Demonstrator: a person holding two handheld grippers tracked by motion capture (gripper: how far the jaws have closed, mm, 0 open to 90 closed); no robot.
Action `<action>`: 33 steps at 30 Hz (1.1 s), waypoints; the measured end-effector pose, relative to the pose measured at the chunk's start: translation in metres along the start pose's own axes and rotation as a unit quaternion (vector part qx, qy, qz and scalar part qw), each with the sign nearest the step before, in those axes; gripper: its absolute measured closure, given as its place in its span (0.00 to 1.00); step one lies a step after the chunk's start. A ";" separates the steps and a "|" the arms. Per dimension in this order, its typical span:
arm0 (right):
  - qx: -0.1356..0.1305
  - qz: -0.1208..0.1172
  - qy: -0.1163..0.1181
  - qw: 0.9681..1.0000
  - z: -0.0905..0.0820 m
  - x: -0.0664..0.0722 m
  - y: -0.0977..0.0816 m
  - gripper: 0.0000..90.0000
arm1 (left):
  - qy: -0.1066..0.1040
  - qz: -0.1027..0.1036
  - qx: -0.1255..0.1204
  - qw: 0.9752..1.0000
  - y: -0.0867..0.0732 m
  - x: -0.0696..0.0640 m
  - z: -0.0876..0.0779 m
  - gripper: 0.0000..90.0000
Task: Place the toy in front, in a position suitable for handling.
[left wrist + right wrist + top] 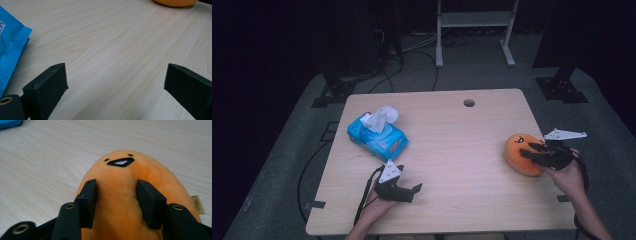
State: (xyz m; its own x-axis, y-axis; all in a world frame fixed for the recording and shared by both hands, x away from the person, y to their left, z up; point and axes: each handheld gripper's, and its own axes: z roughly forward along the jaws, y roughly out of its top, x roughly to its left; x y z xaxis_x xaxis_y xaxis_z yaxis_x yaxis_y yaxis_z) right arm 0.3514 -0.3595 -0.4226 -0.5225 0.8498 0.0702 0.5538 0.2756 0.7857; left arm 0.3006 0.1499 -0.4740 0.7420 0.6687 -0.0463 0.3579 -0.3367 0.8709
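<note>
An orange plush toy [517, 149] with a small black face lies near the right edge of the wooden table [452, 145]. My right gripper [533, 150] is shut on it from the right; in the right gripper view both pads [87, 200] sink into the soft body of the toy [130, 170], which bulges between them. My left gripper [413, 190] rests low at the front middle-left of the table, jaws wide open [116, 77] with bare wood between them. The toy's edge [175, 2] shows far ahead of it.
A blue wet-wipe pack [378, 136] with a white tissue sticking out lies at the table's left, close to my left gripper [10, 50]. A cable hole [469, 103] sits near the far edge. Beyond the table stand a white frame [474, 20] and black stand bases [562, 89].
</note>
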 end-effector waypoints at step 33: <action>-0.009 0.004 -0.035 0.999 -0.010 0.003 0.008 0.91 | 0.009 -0.007 -0.004 1.000 -0.001 0.004 -0.002 0.04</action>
State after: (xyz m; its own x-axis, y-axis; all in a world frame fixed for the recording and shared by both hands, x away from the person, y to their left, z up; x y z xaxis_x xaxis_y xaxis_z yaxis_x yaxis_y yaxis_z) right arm 0.3482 -0.3591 -0.4101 -0.4722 0.8809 0.0336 0.5455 0.2621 0.7961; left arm 0.3024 0.1544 -0.4743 0.7269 0.6849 -0.0505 0.3642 -0.3221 0.8738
